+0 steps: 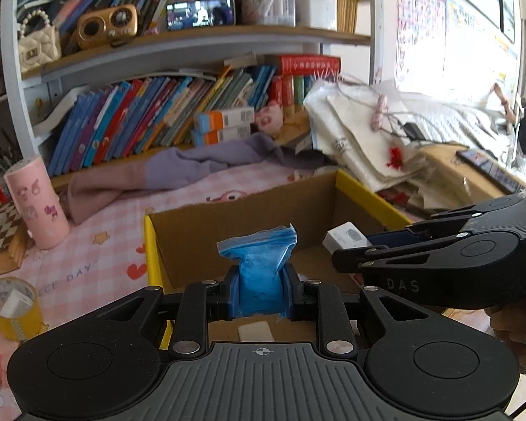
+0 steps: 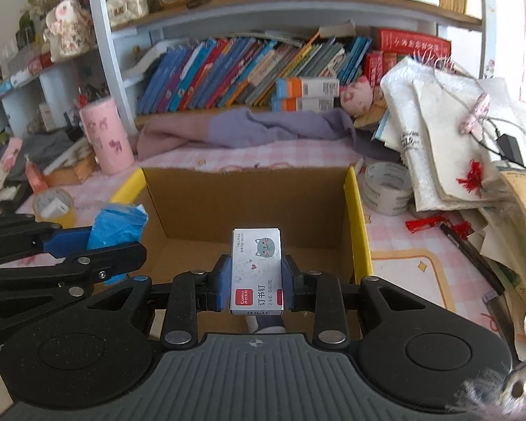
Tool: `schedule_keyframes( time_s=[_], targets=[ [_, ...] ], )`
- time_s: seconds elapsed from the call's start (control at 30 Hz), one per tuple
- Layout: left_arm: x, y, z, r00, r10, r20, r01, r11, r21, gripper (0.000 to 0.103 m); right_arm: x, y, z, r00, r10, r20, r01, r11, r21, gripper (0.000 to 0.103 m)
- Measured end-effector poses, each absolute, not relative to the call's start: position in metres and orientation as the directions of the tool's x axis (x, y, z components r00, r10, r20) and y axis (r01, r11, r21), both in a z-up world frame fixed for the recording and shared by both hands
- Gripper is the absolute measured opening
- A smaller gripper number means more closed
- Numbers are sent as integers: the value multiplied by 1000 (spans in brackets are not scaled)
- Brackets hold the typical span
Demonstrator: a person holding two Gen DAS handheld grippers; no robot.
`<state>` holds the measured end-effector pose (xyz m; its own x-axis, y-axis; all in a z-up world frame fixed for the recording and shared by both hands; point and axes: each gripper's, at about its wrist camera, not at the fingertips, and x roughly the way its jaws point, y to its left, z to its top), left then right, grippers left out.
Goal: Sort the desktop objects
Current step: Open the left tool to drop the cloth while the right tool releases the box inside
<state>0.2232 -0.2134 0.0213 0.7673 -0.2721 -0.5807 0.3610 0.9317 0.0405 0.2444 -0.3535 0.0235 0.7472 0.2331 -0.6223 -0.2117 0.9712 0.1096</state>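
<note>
My left gripper [image 1: 261, 293] is shut on a small blue plastic bag [image 1: 259, 266] and holds it over the near edge of an open cardboard box [image 1: 228, 221] with yellow flaps. My right gripper [image 2: 256, 287] is shut on a white staple box [image 2: 256, 270] with a grey cat print, also over the box [image 2: 249, 200]. In the left wrist view the right gripper [image 1: 347, 245] comes in from the right with the staple box [image 1: 347, 240]. In the right wrist view the left gripper [image 2: 98, 242] comes in from the left with the blue bag [image 2: 117, 226].
A pink cup [image 1: 36, 203] and a yellow tape roll [image 1: 12, 307] stand left of the box. A clear tape roll [image 2: 385, 187] and a pile of white cloth bags [image 2: 445, 140] lie to its right. A purple cloth [image 2: 245, 128] and a bookshelf [image 2: 263, 70] lie behind.
</note>
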Motion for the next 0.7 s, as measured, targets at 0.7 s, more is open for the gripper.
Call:
schedule_keyframes(
  time_s=[0.7],
  targets=[
    [222,-221,1,733,-179,-656,309,947,88,36,255,-351,-8,622,306,-721,-275,947,166,28]
  ],
)
